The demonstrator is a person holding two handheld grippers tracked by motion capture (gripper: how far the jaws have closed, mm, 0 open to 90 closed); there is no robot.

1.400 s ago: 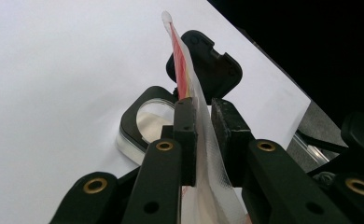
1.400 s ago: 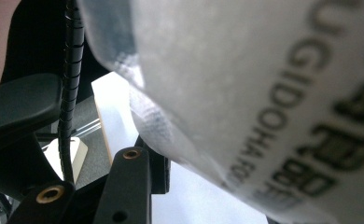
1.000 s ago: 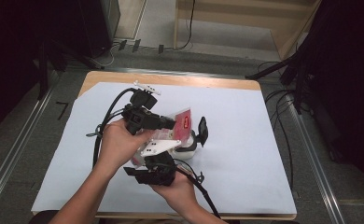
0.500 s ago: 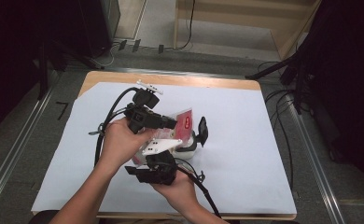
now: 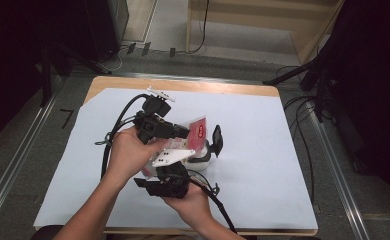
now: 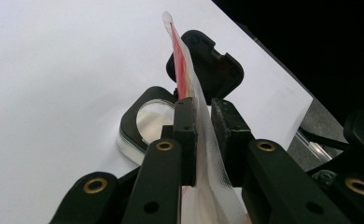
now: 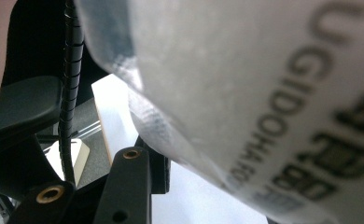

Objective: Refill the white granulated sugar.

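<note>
Over the middle of the white-covered table [image 5: 263, 150], in the high view, both forearms come in from the near edge. The left hand [image 5: 130, 152] holds the left gripper [image 5: 183, 132] roughly level, pointing toward the right edge, and the right hand [image 5: 190, 202] holds the right gripper [image 5: 175, 172] just nearer. A plastic pouch [image 5: 197, 131] with a red label stands between them, beside a clear container [image 5: 203, 161] with a black flip lid [image 5: 216, 140].

In the left gripper view, the jaws are nearly closed, clamping the pouch [image 6: 203, 140] edge-on above the container [image 6: 140, 126].

In the right gripper view, the pouch [image 7: 245, 93] lies right before the camera; whether the right jaws grip it cannot be told.
</note>
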